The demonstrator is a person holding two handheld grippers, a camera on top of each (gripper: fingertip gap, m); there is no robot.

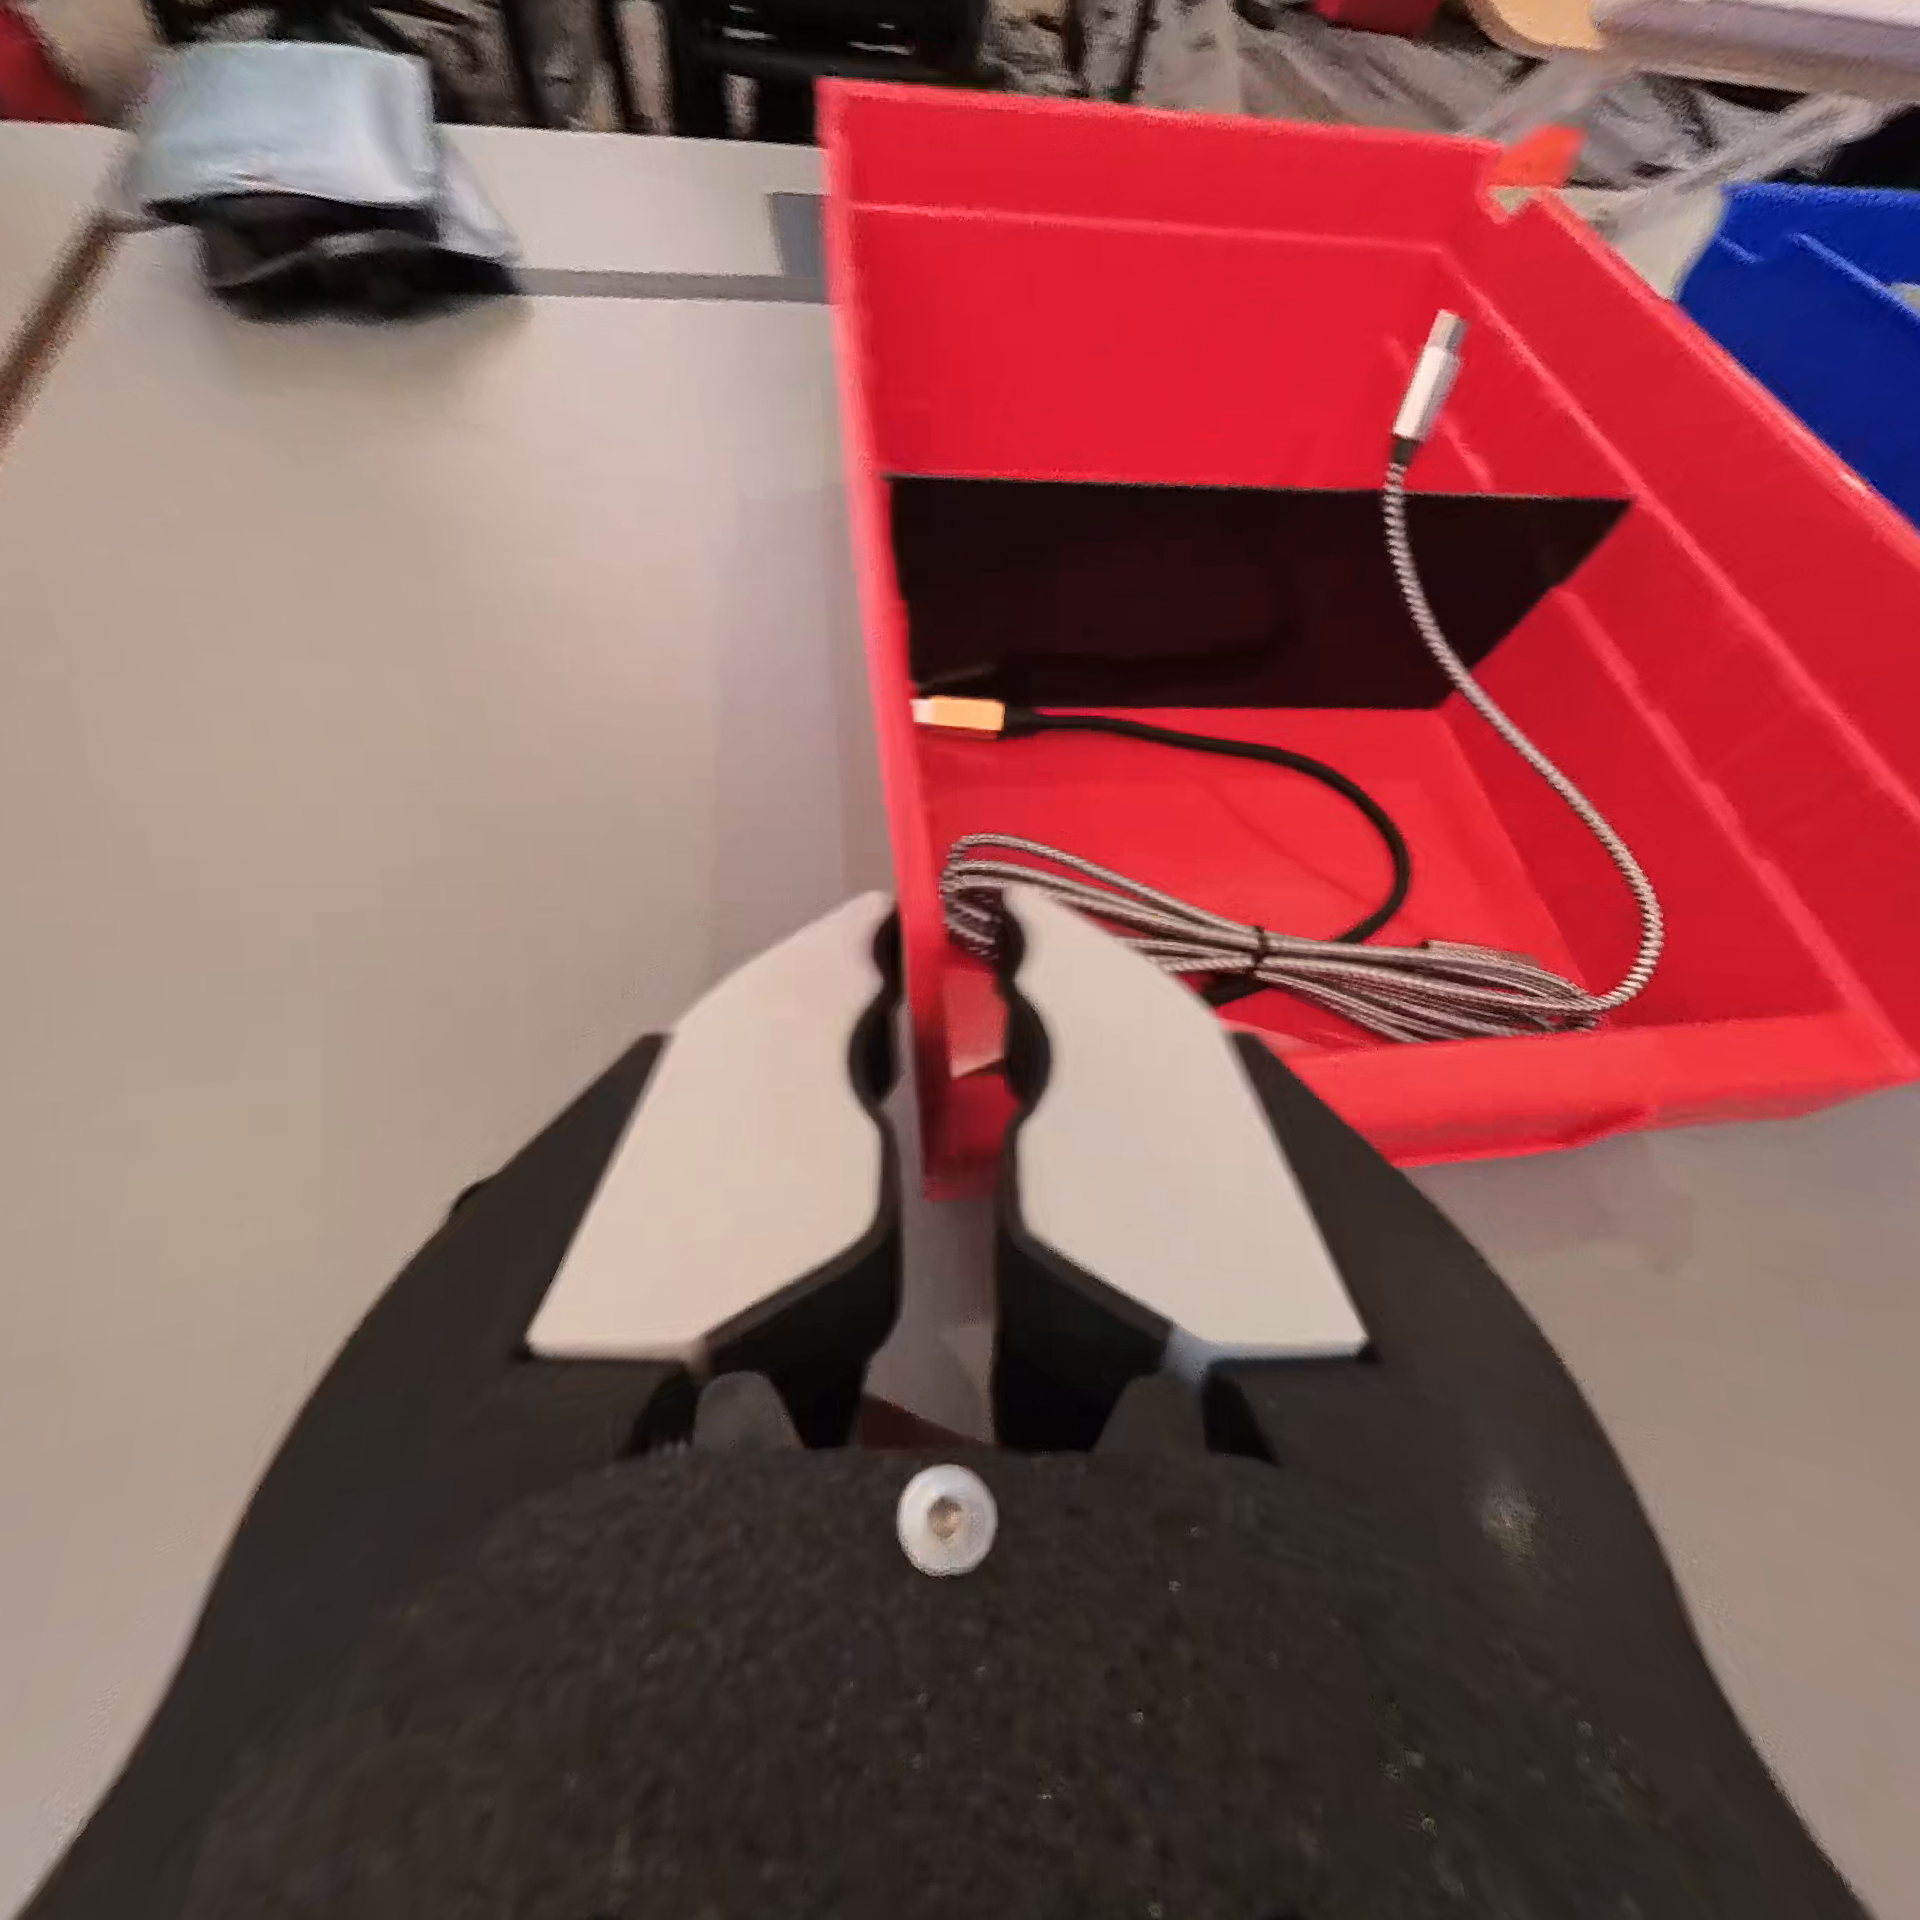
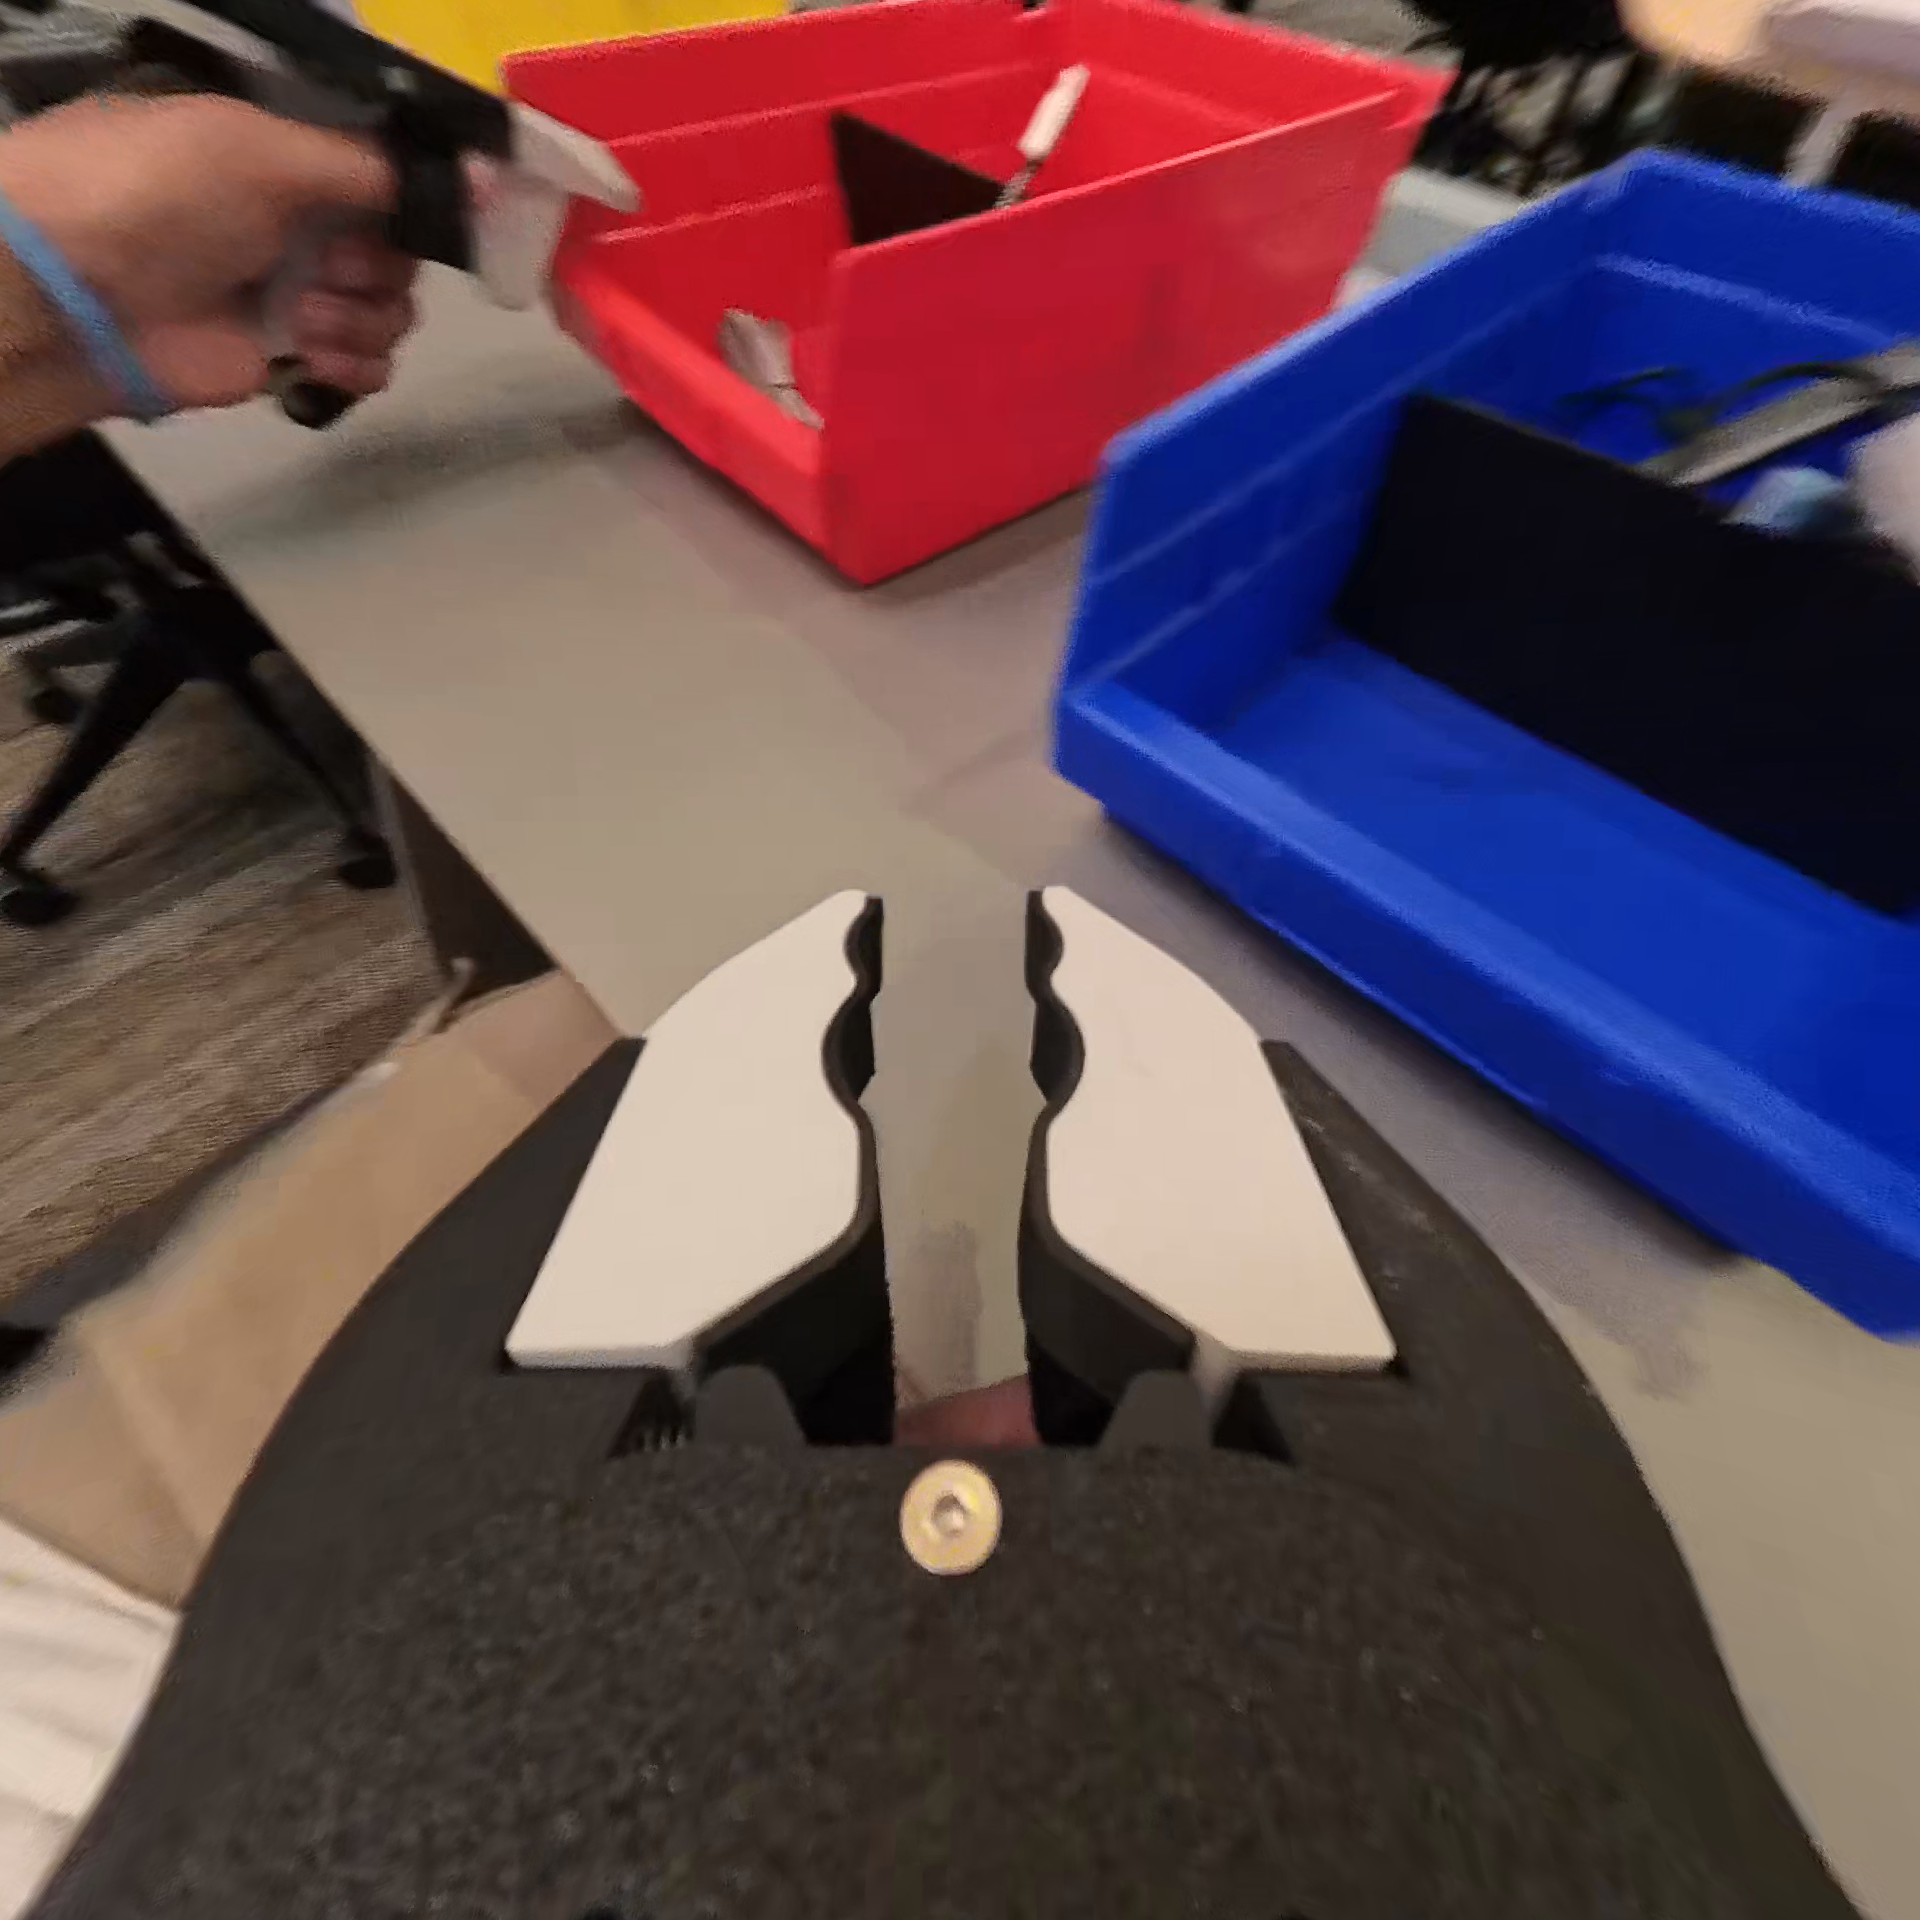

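My left tool point(image 1: 948, 914), fingers spread, straddles the red bin's point(image 1: 1143, 343) wall; braided cable point(image 1: 1299, 961) just beyond. My right tool point(image 2: 954, 904), spread, hovers over the desk point(image 2: 675, 675), smooth blue bin point(image 2: 1403, 883) at right.

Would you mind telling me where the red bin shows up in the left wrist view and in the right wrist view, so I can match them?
Left wrist view: the red bin fills the upper right; the left gripper straddles its near-left corner wall.
Right wrist view: the red bin sits top centre, left of the blue bin.
Shared landmark: the black divider inside the bin.
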